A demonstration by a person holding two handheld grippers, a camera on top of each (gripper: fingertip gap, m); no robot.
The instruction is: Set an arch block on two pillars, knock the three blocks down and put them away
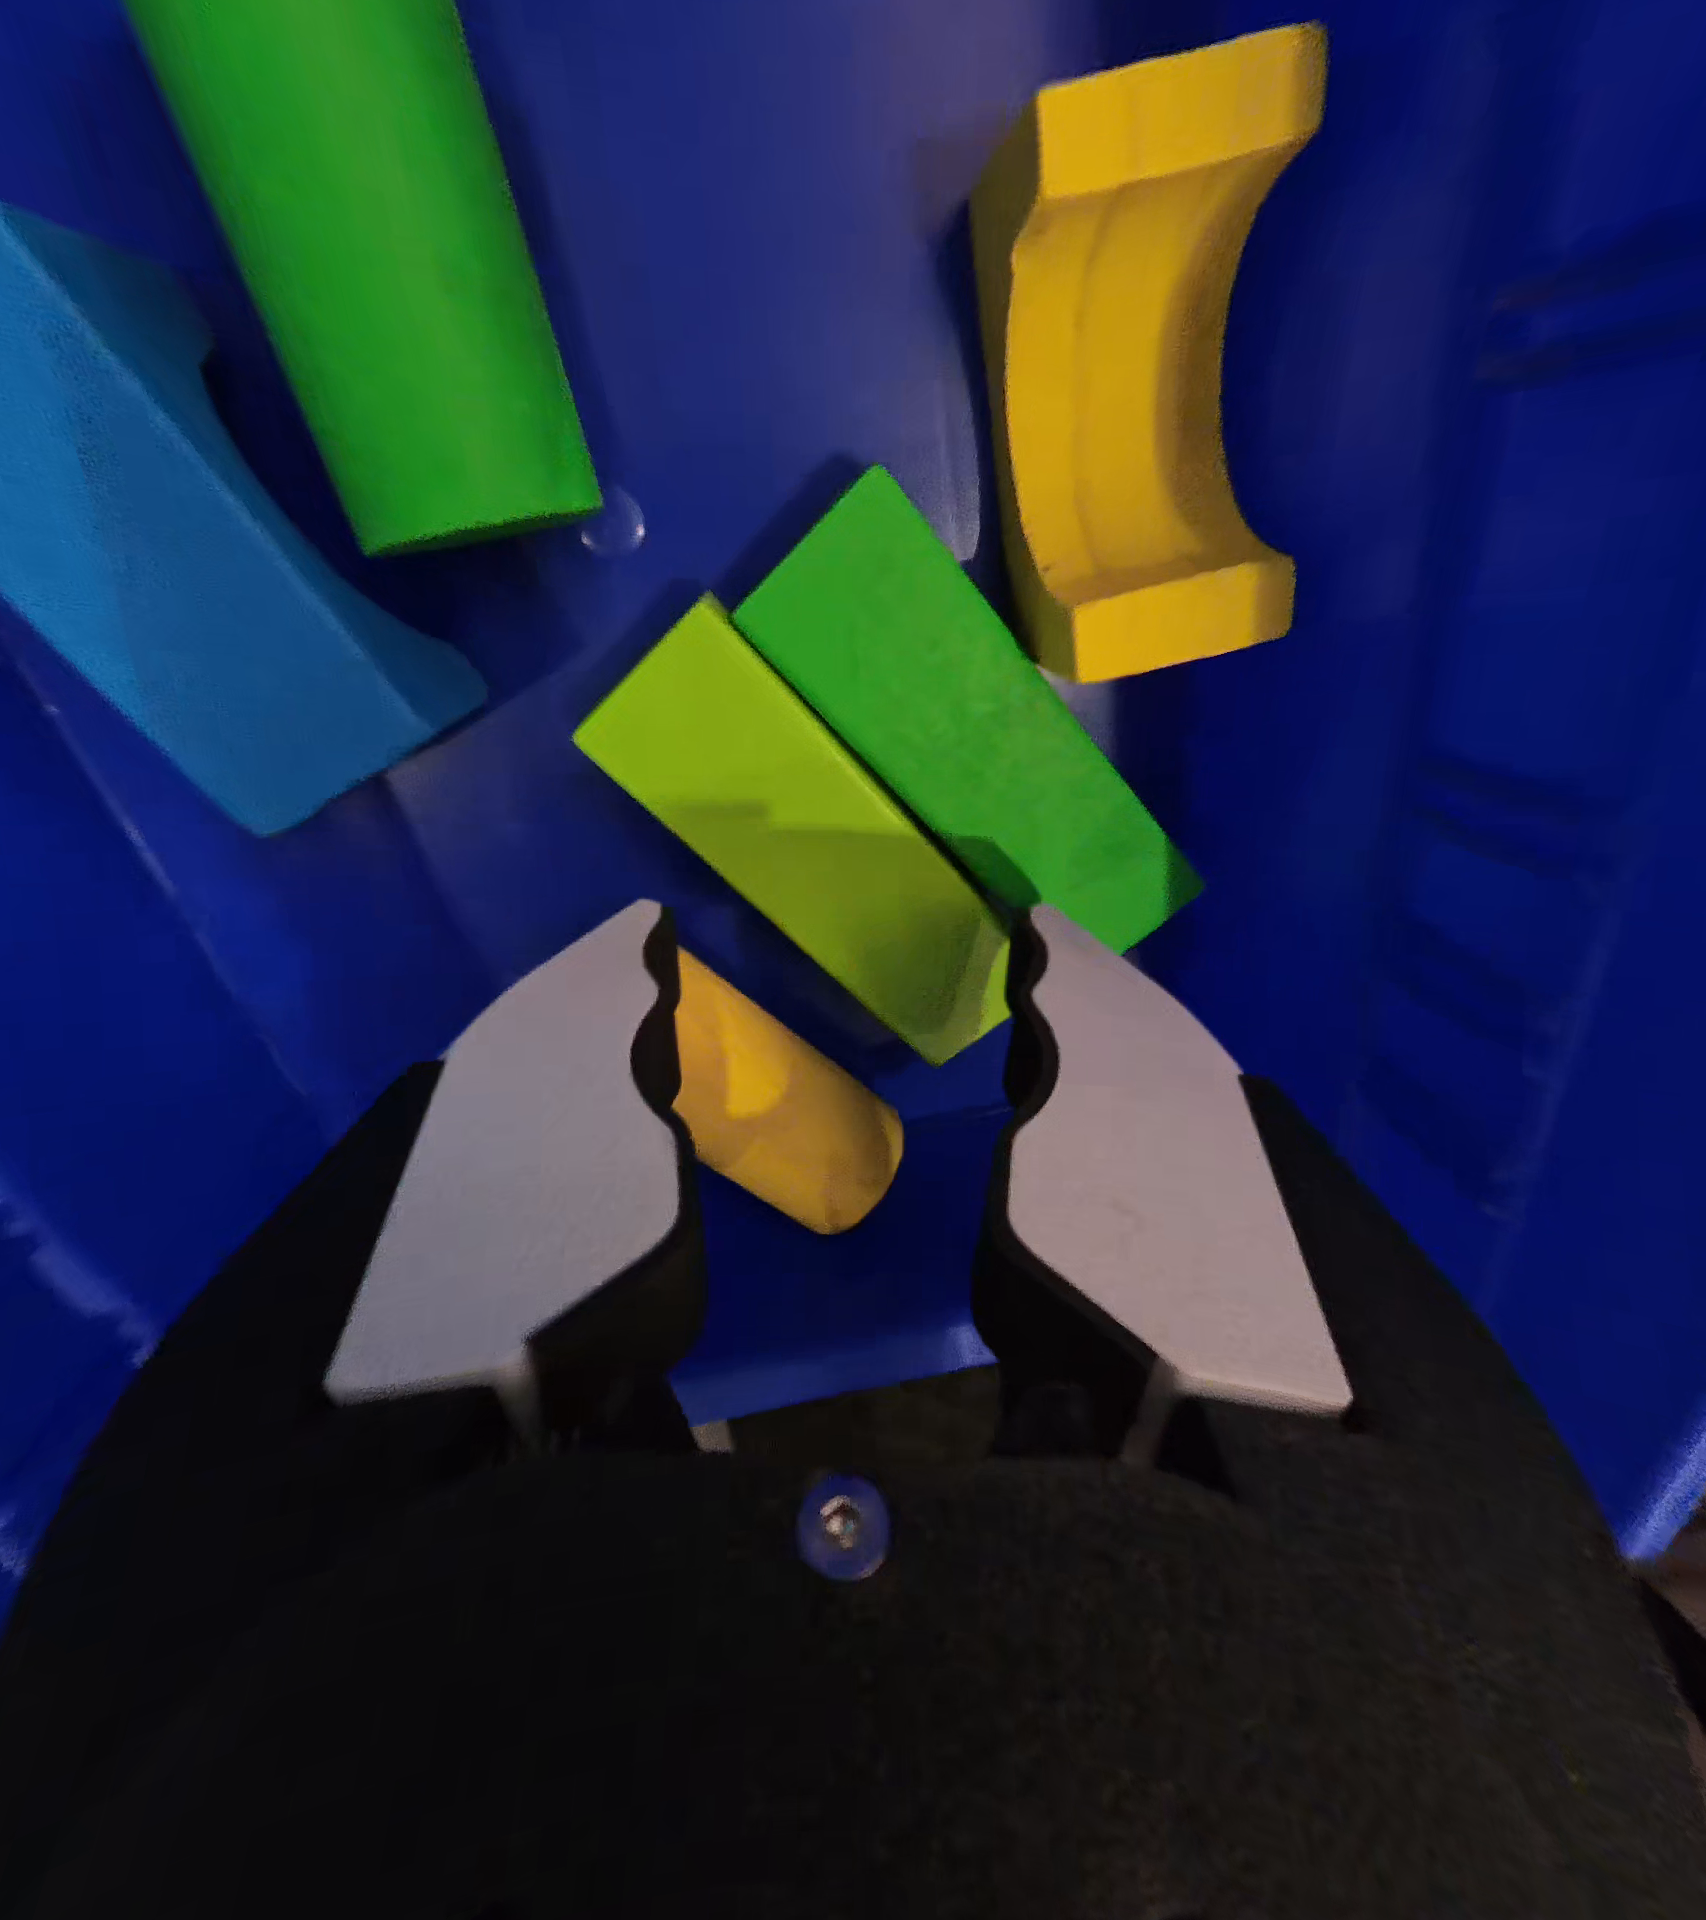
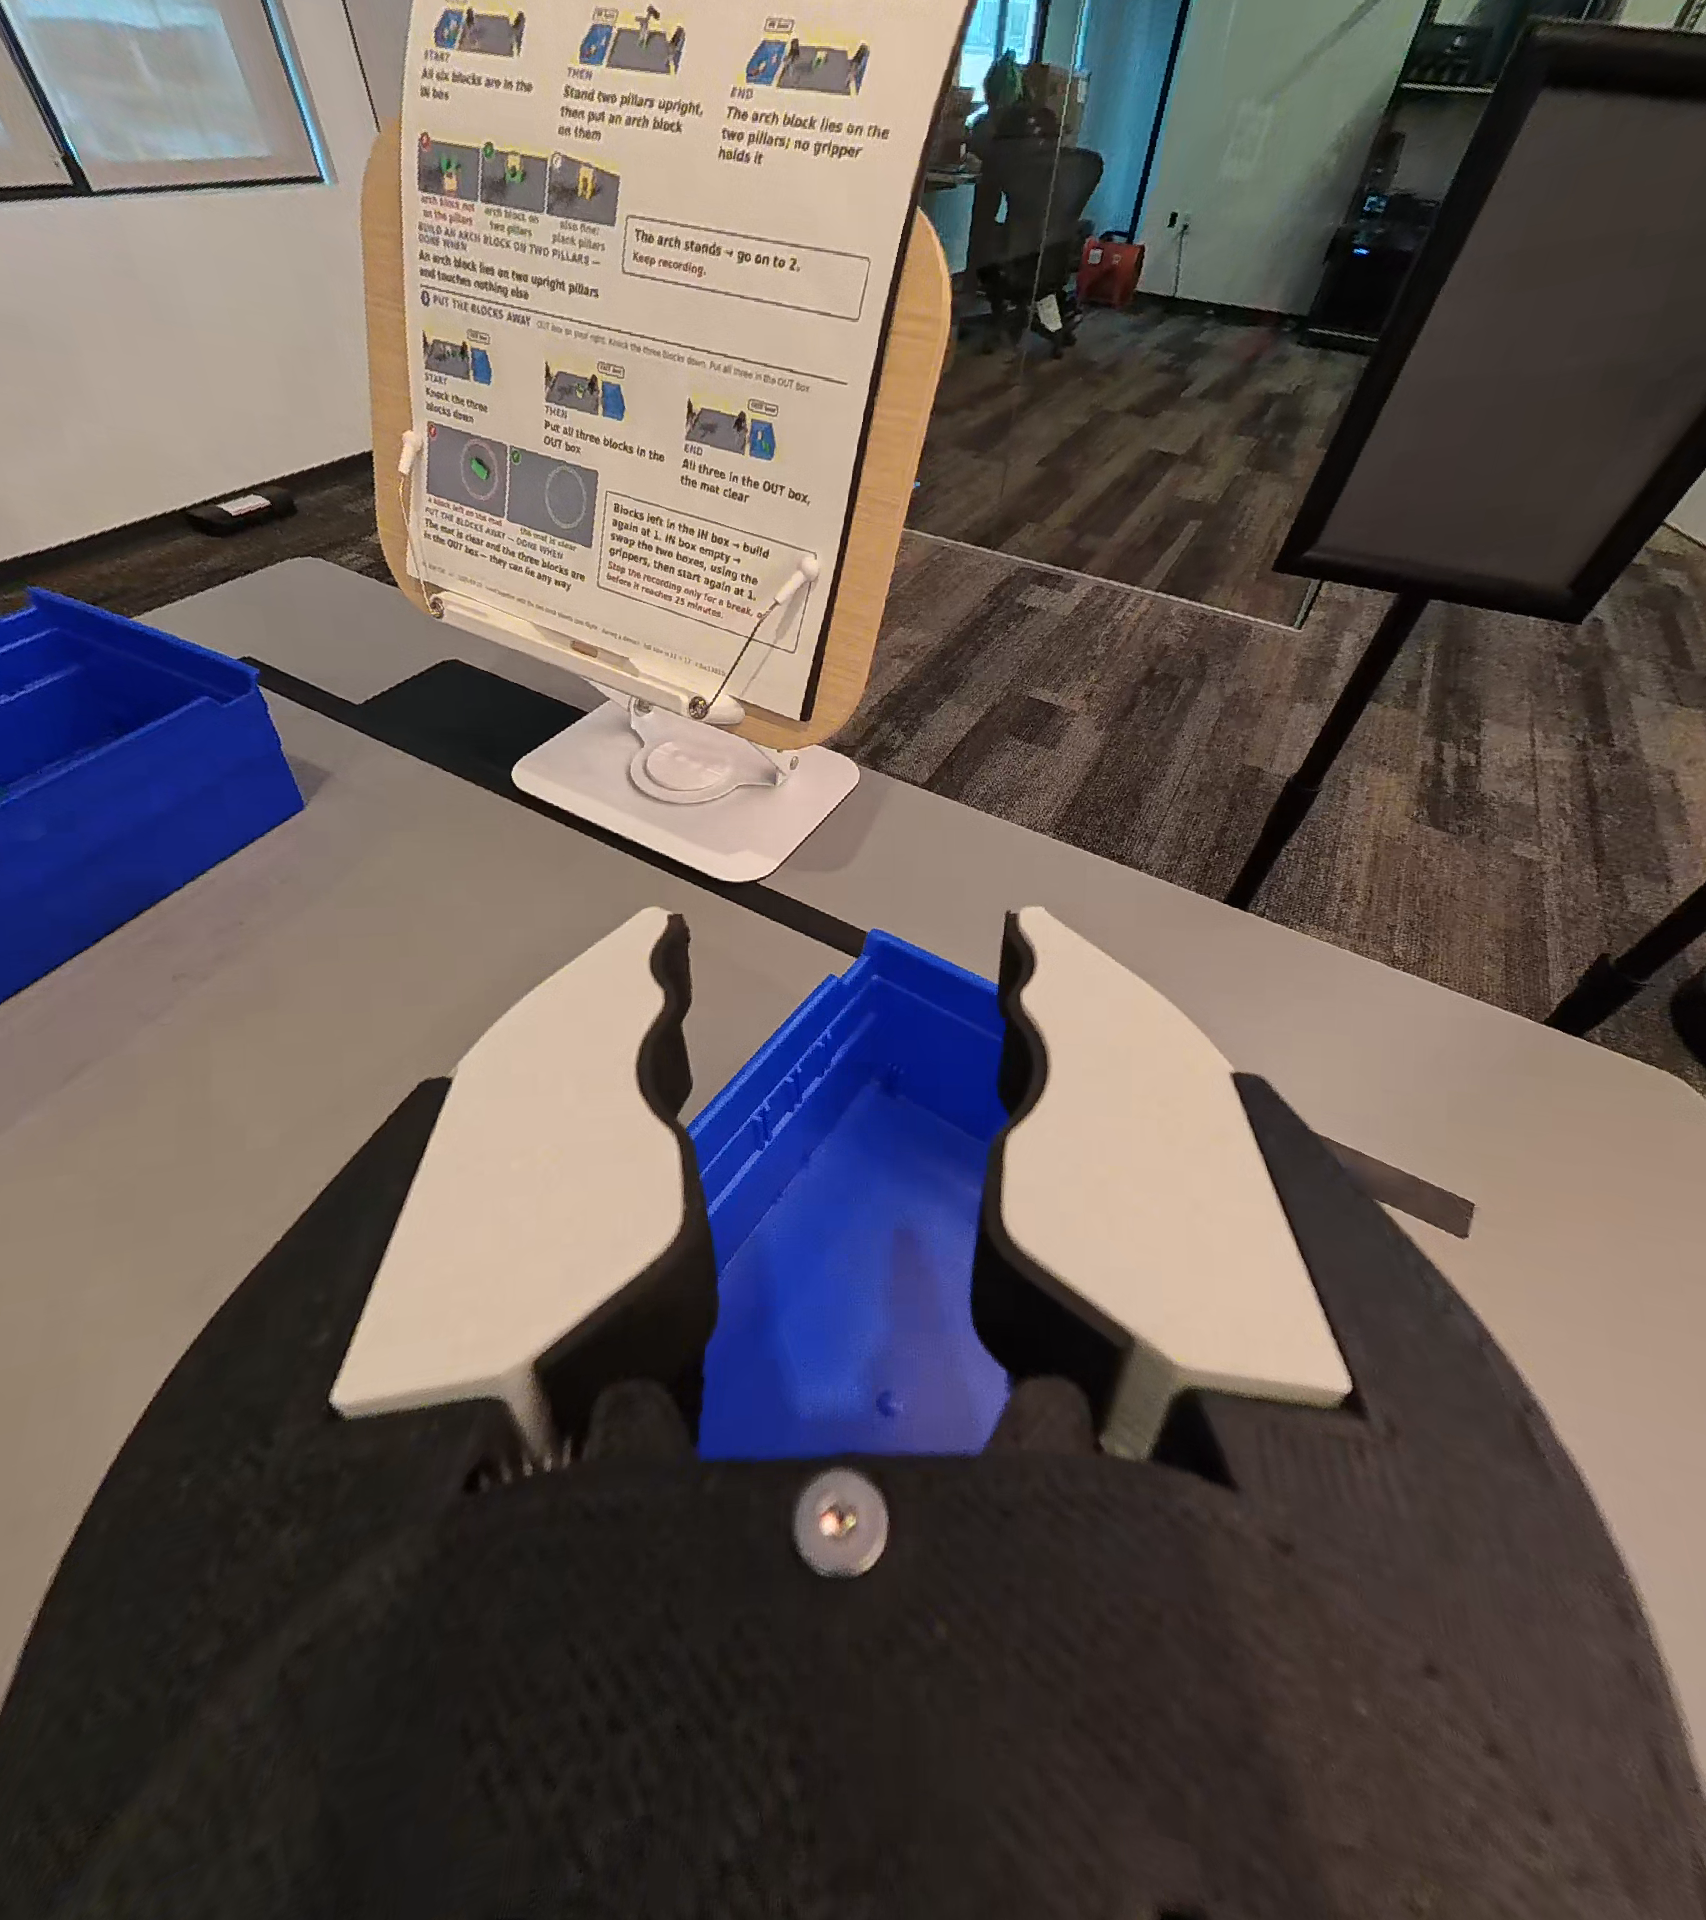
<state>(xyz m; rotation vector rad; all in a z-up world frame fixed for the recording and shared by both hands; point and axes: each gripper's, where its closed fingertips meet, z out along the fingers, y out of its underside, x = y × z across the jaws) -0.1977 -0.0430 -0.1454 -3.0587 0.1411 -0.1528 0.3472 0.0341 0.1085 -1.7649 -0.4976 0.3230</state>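
Observation:
My left gripper (image 1: 841, 925) is open and looks down into a blue box (image 1: 1607, 727). Several blocks lie on its floor: a yellow arch block (image 1: 1129, 364) at upper right, a light blue arch block (image 1: 132, 520) at left, a green cylinder (image 1: 381, 281), a lime green pillar (image 1: 787, 831) beside a darker green pillar (image 1: 963, 707), and a yellow cylinder (image 1: 787, 1112) between my fingers. I hold nothing. My right gripper (image 2: 841, 925) is open and empty above a second blue box (image 2: 859, 1247) on the grey table (image 2: 205, 1143); what shows of that box's floor is bare.
In the right wrist view the first blue box (image 2: 70, 779) stands at the left on the table, with a light blue block showing inside. An instruction sheet on a white stand (image 2: 662, 416) stands at the back. A black sign stand (image 2: 1555, 332) is on the floor to the right. One gripper's finger ends stand about 60 centimetres off the other's.

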